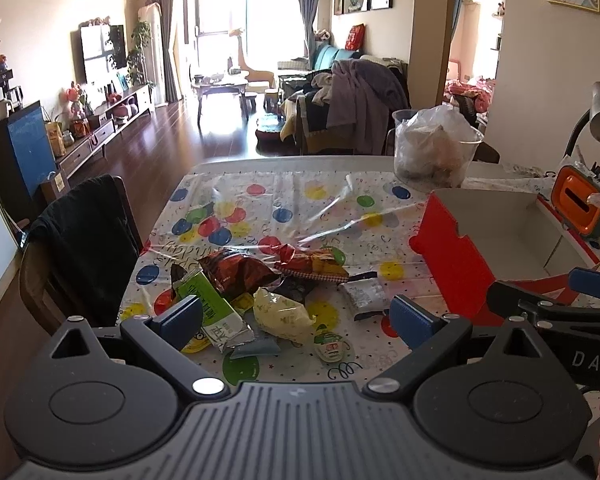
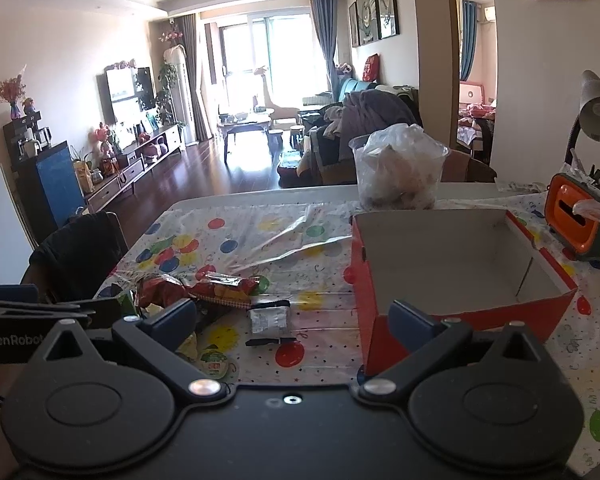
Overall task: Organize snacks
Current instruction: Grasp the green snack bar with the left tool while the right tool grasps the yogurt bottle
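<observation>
Spread blue-padded fingers of the left gripper (image 1: 296,320) hover empty over a heap of crinkled foil snack packets (image 1: 260,288) on the balloon-print plastic tablecloth (image 1: 300,200); right gripper (image 2: 292,320), fingers equally apart, faces the open red cardboard box (image 2: 460,264) beside the packets

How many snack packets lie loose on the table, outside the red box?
About 7, all left of the red box: green packet, dark red bag, red-yellow packet, pale yellow packet, grey-white packet, small round cup, and a dark wrapper. Overlap may hide more.
</observation>
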Available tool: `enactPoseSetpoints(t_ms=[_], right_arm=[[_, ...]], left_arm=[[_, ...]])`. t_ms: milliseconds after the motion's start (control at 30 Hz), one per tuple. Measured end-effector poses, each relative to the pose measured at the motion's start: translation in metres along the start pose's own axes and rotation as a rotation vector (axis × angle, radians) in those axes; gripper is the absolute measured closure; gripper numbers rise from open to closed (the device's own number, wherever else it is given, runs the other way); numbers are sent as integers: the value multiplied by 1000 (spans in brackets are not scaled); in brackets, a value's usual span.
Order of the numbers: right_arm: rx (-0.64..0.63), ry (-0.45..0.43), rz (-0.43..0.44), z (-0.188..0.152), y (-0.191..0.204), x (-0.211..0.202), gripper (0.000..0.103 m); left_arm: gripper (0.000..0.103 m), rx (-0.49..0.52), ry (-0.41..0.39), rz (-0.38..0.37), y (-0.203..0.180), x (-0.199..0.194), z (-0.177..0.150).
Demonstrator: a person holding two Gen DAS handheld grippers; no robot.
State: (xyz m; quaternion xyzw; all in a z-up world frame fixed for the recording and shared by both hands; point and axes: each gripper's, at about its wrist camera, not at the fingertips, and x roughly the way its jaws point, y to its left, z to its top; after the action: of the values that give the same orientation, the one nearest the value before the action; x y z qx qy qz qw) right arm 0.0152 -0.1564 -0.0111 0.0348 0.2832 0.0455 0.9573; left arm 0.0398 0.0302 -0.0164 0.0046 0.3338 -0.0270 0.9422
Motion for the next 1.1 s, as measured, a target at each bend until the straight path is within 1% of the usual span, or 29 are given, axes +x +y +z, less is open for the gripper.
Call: enactPoseSetpoints(t_ms=[100, 300, 400, 500, 600, 667, 700, 767, 833, 900, 1000, 1033, 1100], right_arm=[[-2, 19, -2, 1, 6, 10, 1], [-23, 59, 13, 0, 18, 34, 3], [-35, 96, 23, -3, 23, 50, 5], [-84, 123, 30, -8, 30, 64, 7], [-140, 141, 46, -13, 37, 78, 9], [-172, 173, 57, -17, 41, 90, 13], [-186, 188, 67, -19, 43, 96, 14], [-217, 214, 78, -24, 49, 107, 16], [-239, 239, 96, -29, 54, 116, 19], [-263, 264, 126, -34, 59, 125, 21], [-300, 300, 157, -42, 68, 140, 25], [-311, 311, 158, -44, 70, 145, 26], [-327, 331, 169, -47, 74, 155, 29]], left_arm=[[3, -7, 28, -6, 8, 13, 0], [3, -52, 103, -13, 32, 42, -1], [3, -75, 146, -16, 44, 58, -4], [3, -99, 192, -14, 56, 73, -6], [4, -121, 217, -6, 69, 86, -8], [8, -128, 230, -4, 75, 94, -10], [9, -130, 236, -5, 78, 98, -10], [9, -126, 251, -3, 83, 106, -12], [10, -123, 258, -19, 86, 111, -15], [15, -101, 264, -30, 86, 118, -19], [19, -63, 298, -51, 85, 131, -25], [20, -54, 308, -59, 85, 136, -26], [26, -37, 319, -71, 84, 144, -29]])
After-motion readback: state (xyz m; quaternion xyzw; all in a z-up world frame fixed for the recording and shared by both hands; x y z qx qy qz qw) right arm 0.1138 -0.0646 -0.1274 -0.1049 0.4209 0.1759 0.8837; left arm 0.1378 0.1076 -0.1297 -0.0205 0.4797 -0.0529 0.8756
